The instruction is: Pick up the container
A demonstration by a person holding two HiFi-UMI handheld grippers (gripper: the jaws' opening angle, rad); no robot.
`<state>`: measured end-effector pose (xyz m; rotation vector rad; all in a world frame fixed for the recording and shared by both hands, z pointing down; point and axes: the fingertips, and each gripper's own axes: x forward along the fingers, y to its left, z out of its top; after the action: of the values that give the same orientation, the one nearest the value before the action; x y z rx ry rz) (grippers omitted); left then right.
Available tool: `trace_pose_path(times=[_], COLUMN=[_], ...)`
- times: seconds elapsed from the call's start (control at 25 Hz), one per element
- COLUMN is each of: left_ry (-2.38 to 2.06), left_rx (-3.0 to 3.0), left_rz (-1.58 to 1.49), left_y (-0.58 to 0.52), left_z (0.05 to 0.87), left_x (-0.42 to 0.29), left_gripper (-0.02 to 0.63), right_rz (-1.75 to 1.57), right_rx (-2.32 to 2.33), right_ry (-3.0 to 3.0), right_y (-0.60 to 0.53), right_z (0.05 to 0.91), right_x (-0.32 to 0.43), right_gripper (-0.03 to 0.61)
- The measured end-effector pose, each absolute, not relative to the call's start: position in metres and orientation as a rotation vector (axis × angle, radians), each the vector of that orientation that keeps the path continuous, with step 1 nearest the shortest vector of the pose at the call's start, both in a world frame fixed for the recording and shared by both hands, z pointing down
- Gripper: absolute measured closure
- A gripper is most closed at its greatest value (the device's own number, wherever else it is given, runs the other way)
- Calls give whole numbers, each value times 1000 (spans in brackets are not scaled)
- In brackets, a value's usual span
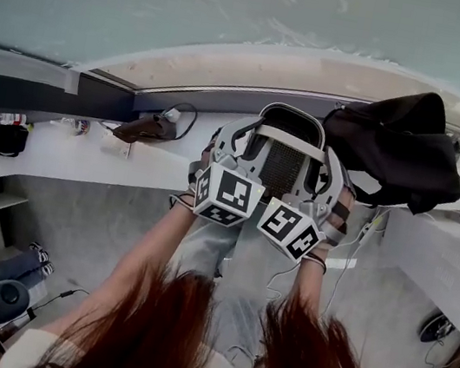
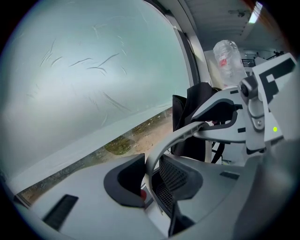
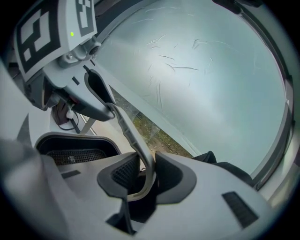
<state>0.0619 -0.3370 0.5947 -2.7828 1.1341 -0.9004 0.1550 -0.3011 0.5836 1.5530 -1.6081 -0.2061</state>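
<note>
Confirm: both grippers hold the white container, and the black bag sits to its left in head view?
No: the black bag sits to the right of the container, per the head view. The left gripper and right gripper both hold it.

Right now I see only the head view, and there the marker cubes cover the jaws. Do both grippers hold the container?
Observer: Yes for the left one. In the left gripper view the left gripper is shut on the pale handle of the container.
Operator: And the right gripper?
Observer: The right gripper view shows the right gripper shut on the same handle.
Operator: Is anything behind the black bag?
Observer: A clear plastic bottle shows beyond it in the left gripper view.
</note>
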Motion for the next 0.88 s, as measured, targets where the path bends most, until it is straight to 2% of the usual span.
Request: trace_pose_path(times=[0.88], left_ry=[1166], left_rx=[-2754], left_rz=[-785], left_y=[-340], left_z=[502], left_x=[39], left_gripper=[514], right_rz=[-283], right_rx=[1610], right_ry=[-1592], right_y=[-302], right_z=[491], right_x=[132], right_gripper=[463])
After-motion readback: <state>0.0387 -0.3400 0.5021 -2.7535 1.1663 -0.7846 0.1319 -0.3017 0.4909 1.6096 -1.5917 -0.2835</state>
